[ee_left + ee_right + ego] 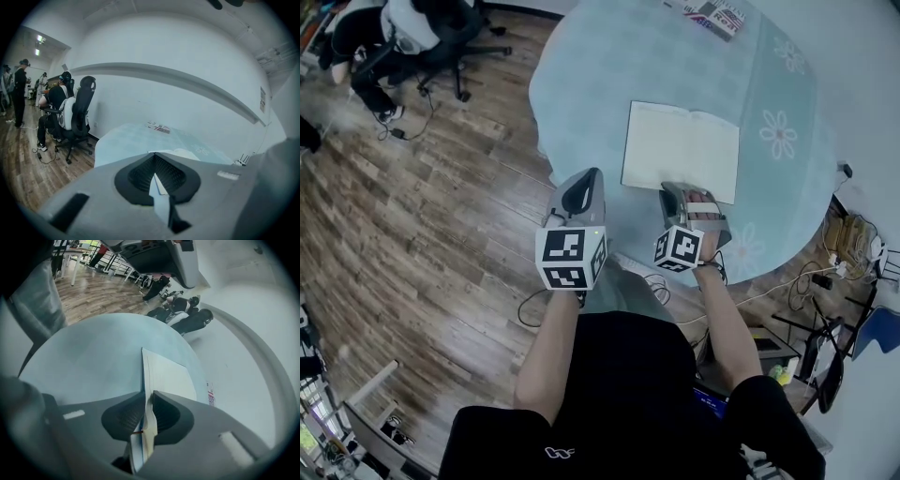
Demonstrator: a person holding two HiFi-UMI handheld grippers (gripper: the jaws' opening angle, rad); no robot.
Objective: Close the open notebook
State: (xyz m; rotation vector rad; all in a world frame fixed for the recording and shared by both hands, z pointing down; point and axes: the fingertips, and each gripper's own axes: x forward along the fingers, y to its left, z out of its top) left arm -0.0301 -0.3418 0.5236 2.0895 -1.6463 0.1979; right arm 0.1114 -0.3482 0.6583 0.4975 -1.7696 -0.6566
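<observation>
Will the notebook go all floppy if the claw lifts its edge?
Probably floppy: the notebook bends at the edge where the right claw pinches it. Likely light, since it looks thin. It shouldn't roll; it lies flat and open on the table.

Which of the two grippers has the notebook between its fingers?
The right gripper: its fingers pinch the open notebook's near edge. The left gripper is shut on nothing, clear of the pages.

Pale cloth, cream pages, brown boards

The table [591, 84] is pale blue-green, with white daisies [778, 134] on its right side; the notebook [680, 150] shows plain cream pages. The floor [441, 206] at left is streaky brown wood. The left gripper [581, 186] and right gripper [677, 199] are grey, their cubes [571, 258] checked black and white.
</observation>
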